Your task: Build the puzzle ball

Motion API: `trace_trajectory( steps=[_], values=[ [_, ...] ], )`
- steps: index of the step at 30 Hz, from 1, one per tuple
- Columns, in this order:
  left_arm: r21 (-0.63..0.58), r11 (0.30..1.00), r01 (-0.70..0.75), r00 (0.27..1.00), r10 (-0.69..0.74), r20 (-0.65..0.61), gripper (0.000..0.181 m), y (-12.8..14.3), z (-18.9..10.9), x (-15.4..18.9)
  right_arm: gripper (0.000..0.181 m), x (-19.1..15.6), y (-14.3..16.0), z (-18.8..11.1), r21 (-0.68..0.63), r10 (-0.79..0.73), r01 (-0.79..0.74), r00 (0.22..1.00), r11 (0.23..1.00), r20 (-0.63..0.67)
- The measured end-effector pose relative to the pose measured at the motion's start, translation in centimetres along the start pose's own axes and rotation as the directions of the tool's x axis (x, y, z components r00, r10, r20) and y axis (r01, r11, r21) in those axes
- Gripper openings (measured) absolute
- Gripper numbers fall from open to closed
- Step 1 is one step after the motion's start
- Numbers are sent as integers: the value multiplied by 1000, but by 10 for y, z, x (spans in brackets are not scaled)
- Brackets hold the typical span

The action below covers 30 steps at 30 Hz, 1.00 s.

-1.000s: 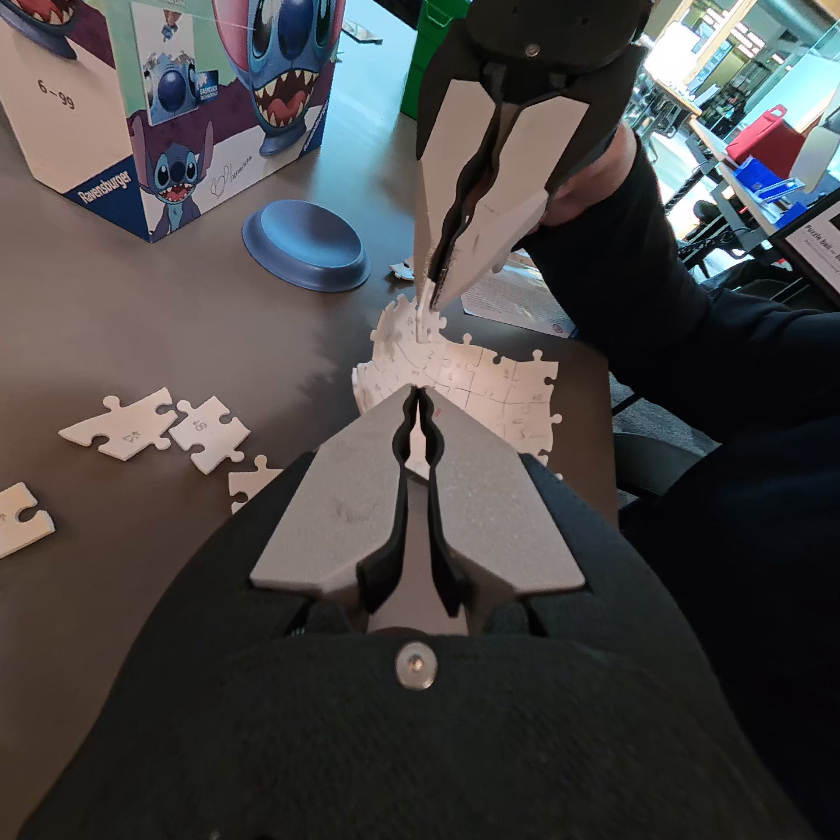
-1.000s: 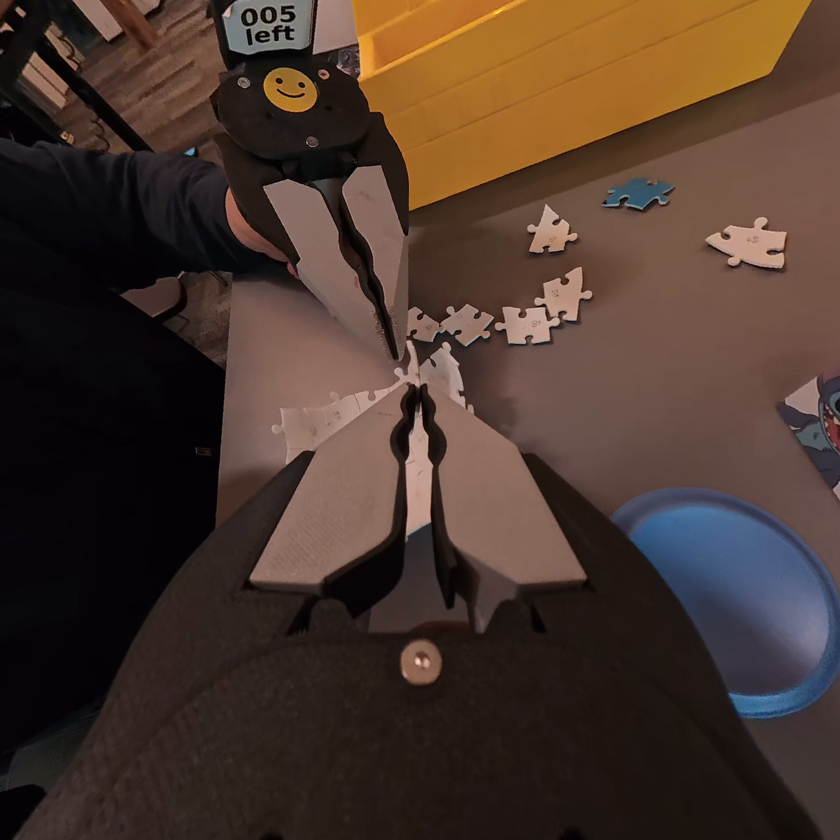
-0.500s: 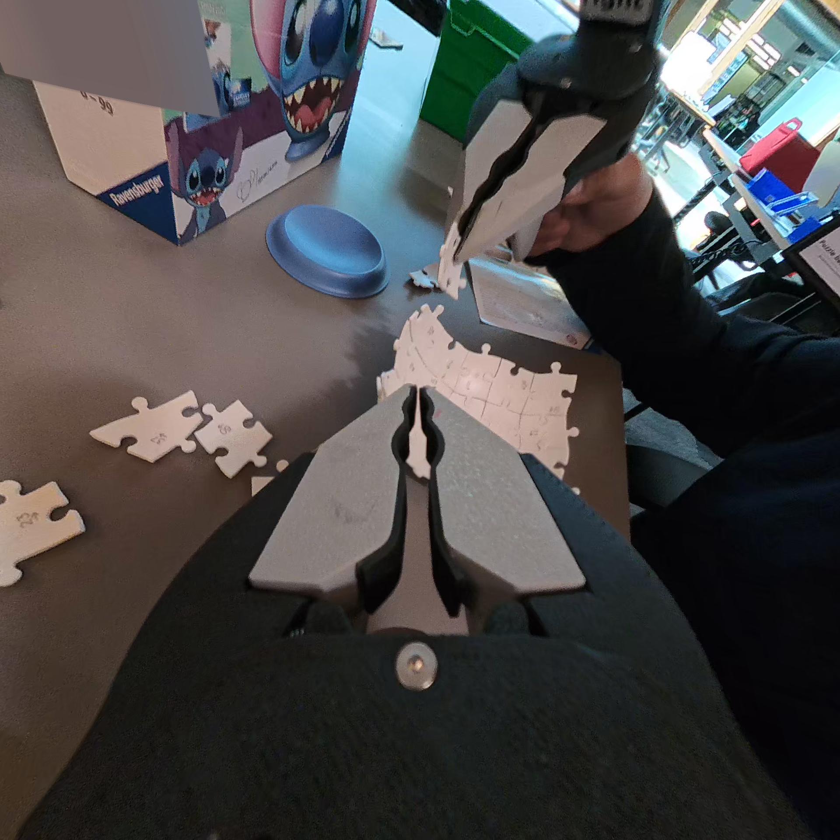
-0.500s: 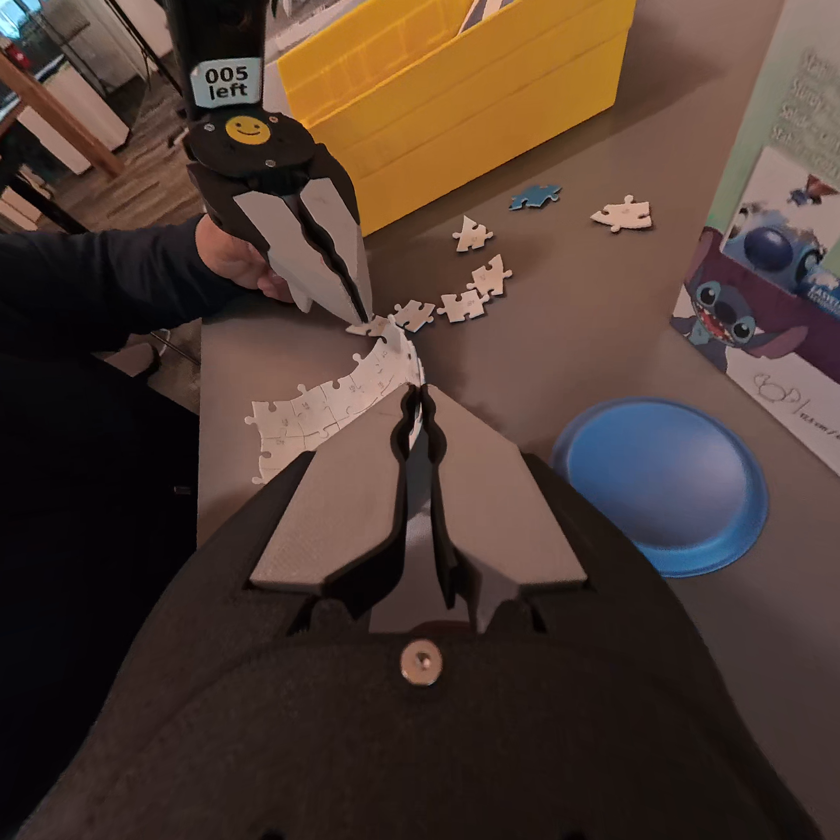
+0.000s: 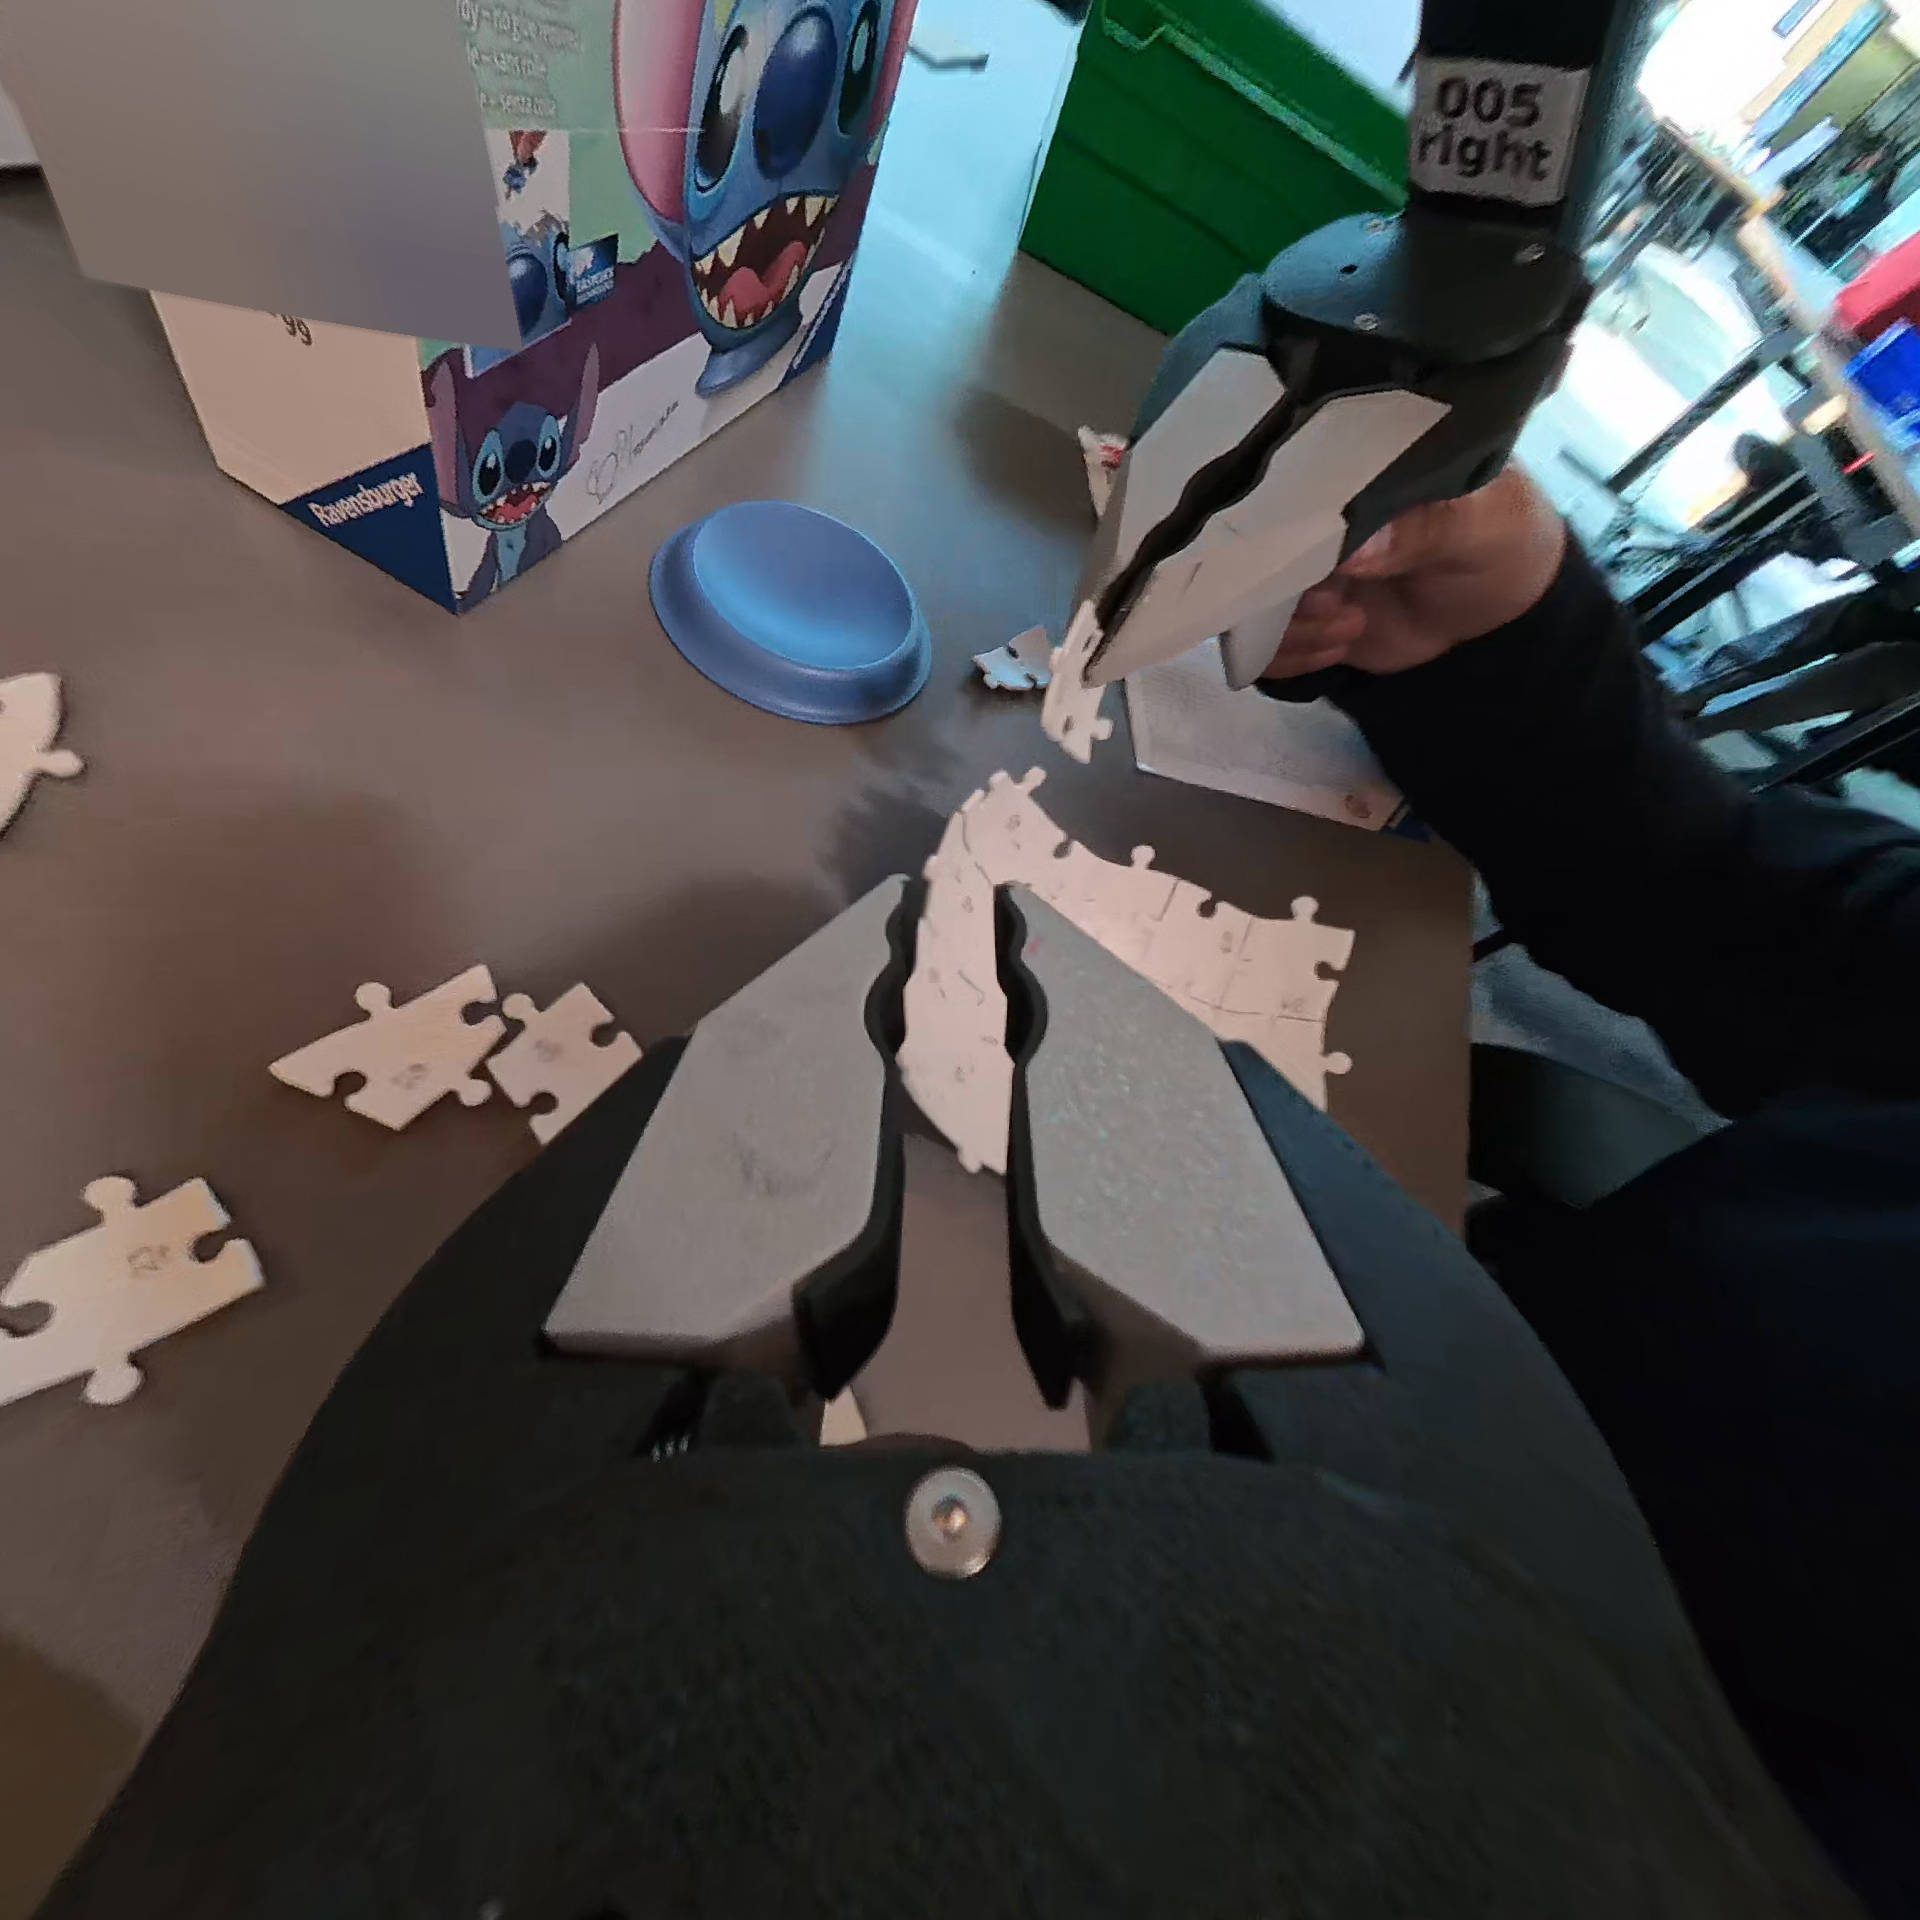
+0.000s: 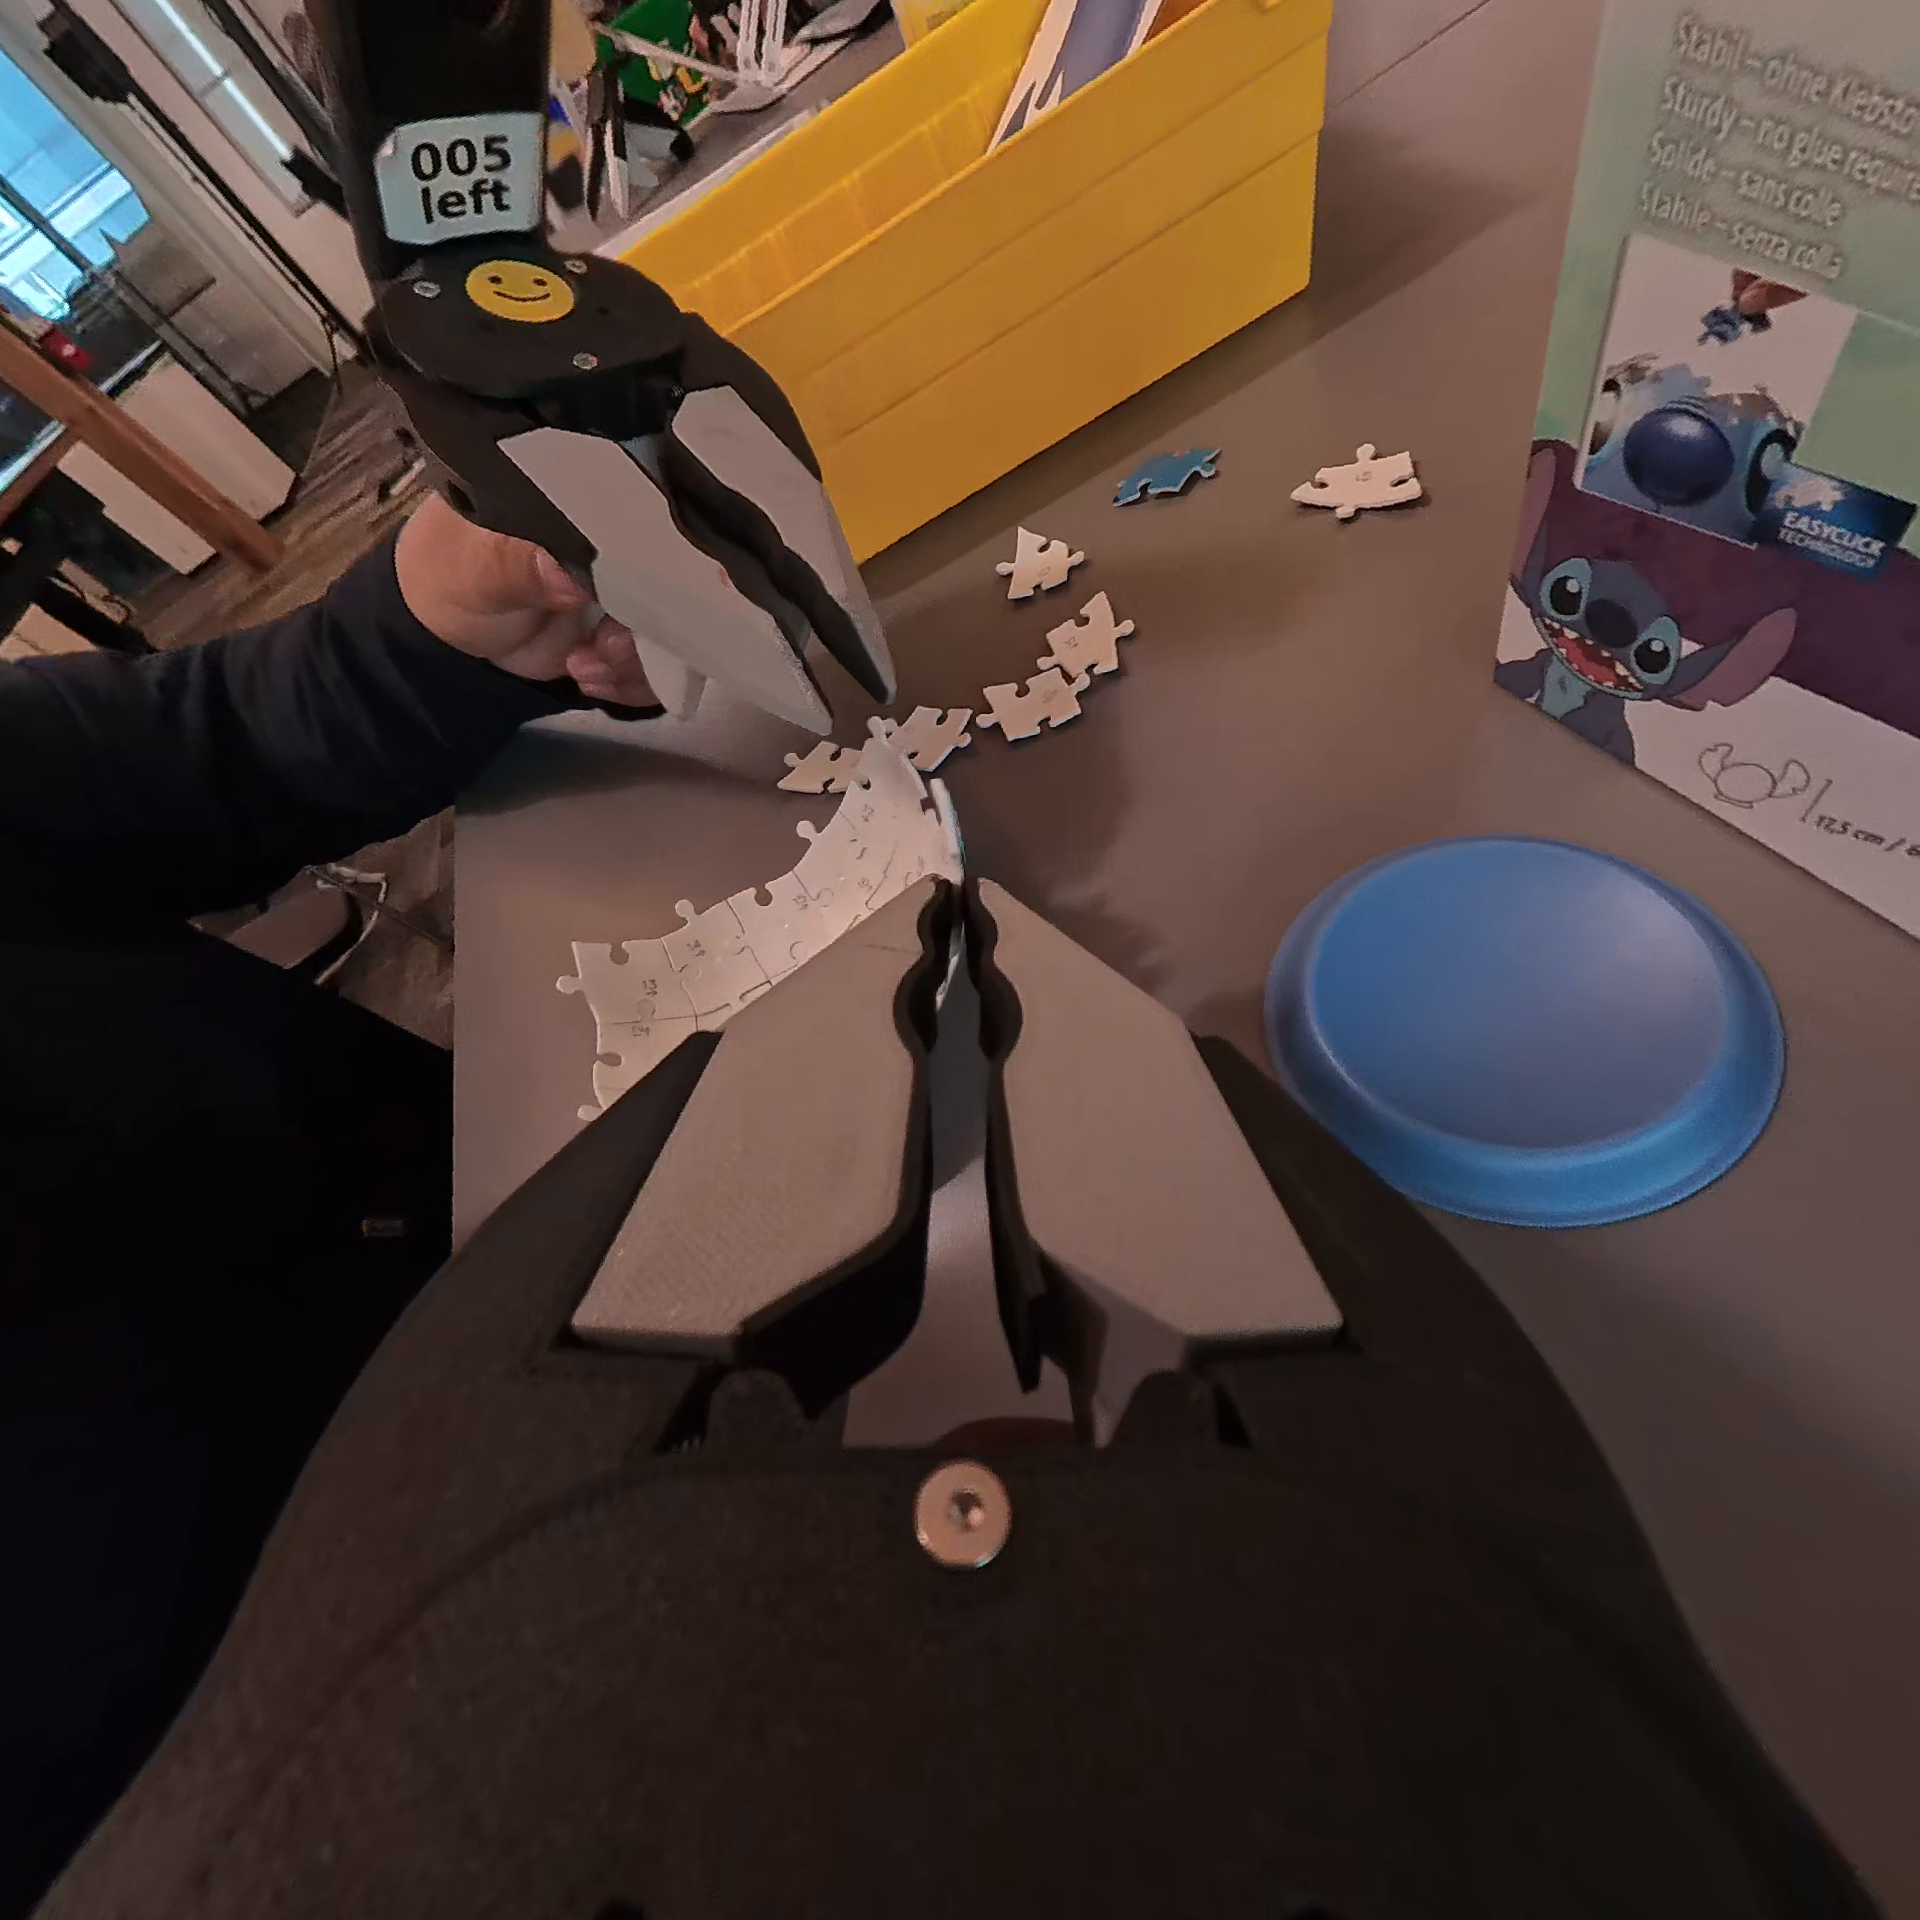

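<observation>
On the bench [image 5: 260, 810], only a curved strip of the puzzle ball is joined so far; most of the build is left.
The left claw [image 5: 951, 914] is spread a little, its jaws either side of the joined strip [image 5: 1174, 925] without clearly gripping it, and the strip rests near the bench edge. The right claw [image 5: 1101, 649] is pressed together, pinching one loose piece [image 5: 1075, 696] held above the strip's far end, apart from it and not yet clicked in. Several loose pieces [image 6: 1049, 675] lie scattered face down, one blue piece [image 6: 1164, 476] among them. The blue stand [image 6: 1522, 1029] sits empty beside the puzzle box [image 5: 582, 312], so, as I judge it, fitting this piece is an early step.
</observation>
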State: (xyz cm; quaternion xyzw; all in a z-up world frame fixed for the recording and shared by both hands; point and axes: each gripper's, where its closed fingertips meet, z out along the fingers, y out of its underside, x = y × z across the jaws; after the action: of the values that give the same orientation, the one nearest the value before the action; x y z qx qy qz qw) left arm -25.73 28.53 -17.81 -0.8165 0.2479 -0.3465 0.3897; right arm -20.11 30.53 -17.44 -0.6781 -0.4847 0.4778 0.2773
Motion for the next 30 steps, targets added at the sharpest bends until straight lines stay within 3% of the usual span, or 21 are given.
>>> trace_trajectory(
  steps=[3,10,19,30],
  values=[
    [-78,996,-50,998,54,45,20,0,6,-7,0,1,3,-1,14,6,-6,1000,1000,-17],
    [-235,970,-68,997,71,5,36,1,26,-13,0,-2,4,1,31,-16,17,999,999,-49],
    [-332,932,-149,985,111,-131,47,6,45,-1,0,0,7,7,11,-32,33,995,999,-91],
    [-349,916,-199,973,142,-181,35,12,54,5,0,2,8,10,14,-42,44,991,999,-129]
  ],
)
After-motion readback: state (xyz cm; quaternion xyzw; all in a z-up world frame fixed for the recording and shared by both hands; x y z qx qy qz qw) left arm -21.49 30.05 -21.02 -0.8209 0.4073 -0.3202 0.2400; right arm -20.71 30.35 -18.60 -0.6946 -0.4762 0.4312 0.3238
